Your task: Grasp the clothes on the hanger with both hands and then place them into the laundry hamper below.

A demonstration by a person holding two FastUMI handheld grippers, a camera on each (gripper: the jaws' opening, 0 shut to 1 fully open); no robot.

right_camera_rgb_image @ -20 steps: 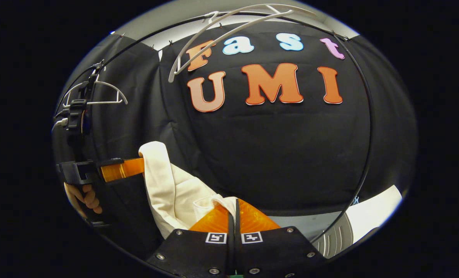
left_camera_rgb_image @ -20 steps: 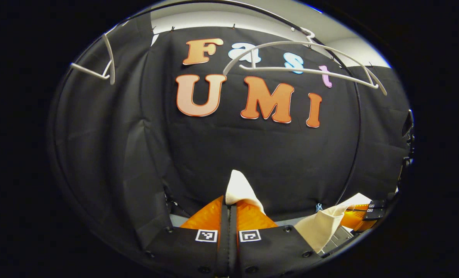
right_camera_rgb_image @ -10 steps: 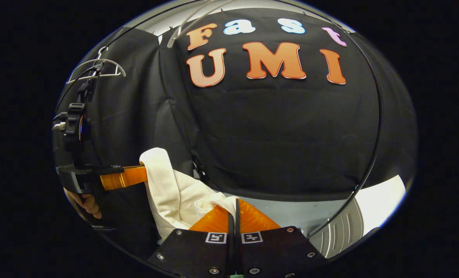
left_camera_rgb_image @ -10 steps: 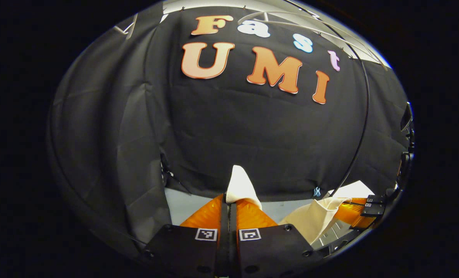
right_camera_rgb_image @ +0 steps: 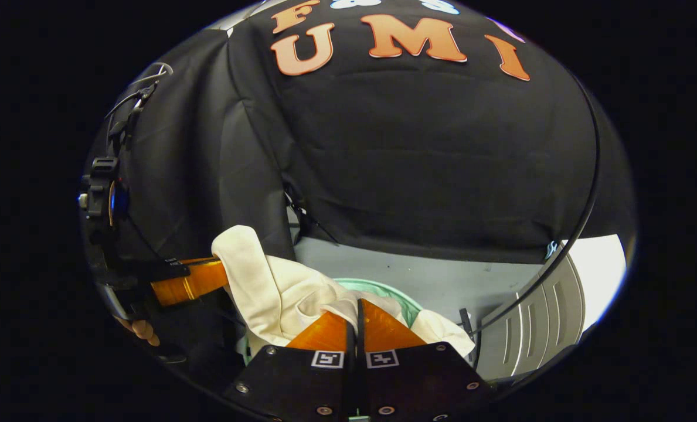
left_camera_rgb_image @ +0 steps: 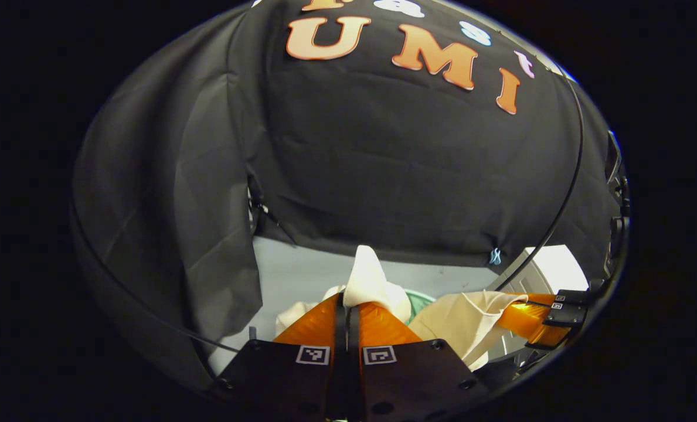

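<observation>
1. Cream cloth is what both tools have hold of: the garment hangs slung between the two grippers, off any hanger.

2. Left gripper, in the left gripper view: jaws pressed together on a peak of the fabric that stands up at 12 o'clock from the tips.

3. Right gripper, in the right gripper view: jaws closed narrow too, with a fold of the same cloth pinched at the tips and spilling out to either side.

4. From the right gripper view, the garment's long axis runs from the right tips out toward 10 o'clock, up to the left gripper, where a hand shows under the handle.

5. Now the relation that matters: the pale green rim of the laundry hamper peeks out just beyond the right tips, at about 12 o'clock and below the cloth. In the left gripper view it sits at about 1 o'clock, just past the pinched peak.

6. I'd judge the right gripper is the nearer to the hamper mouth, with the left end held higher and off to the side.

7. My read: the carry is nearly done, and the next move calls for bringing both ends over the rim before letting go, or the slack middle may drape over the edge.
</observation>
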